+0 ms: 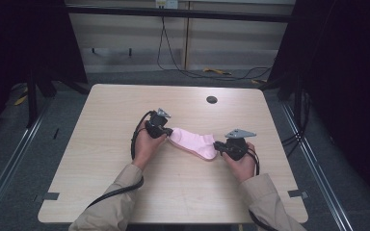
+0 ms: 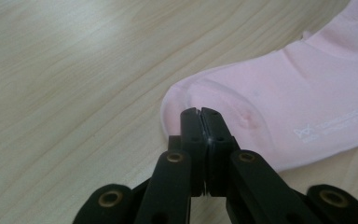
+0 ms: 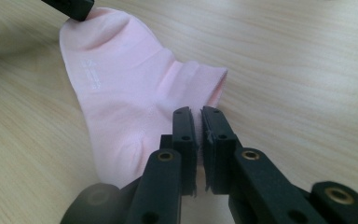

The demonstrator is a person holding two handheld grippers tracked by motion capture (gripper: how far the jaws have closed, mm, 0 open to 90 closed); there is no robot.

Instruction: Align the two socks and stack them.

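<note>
Both tongs, left (image 2: 200,112) and right (image 3: 196,112), are clenching our pink sock (image 1: 195,143) by its ends; next we're laying it flat on the table (image 1: 101,159).

one pink sock (image 1: 195,142), two hand-held grippers (image 1: 167,132) (image 1: 218,146), one wooden table (image 1: 125,106)

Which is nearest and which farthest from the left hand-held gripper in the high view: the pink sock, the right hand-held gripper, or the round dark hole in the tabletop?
1. Pink sock: pinched by the left hand-held gripper.
2. Right hand-held gripper: at the sock's other end.
3. Round dark hole: near the table's far edge; close to the second, though slightly farther.
</note>
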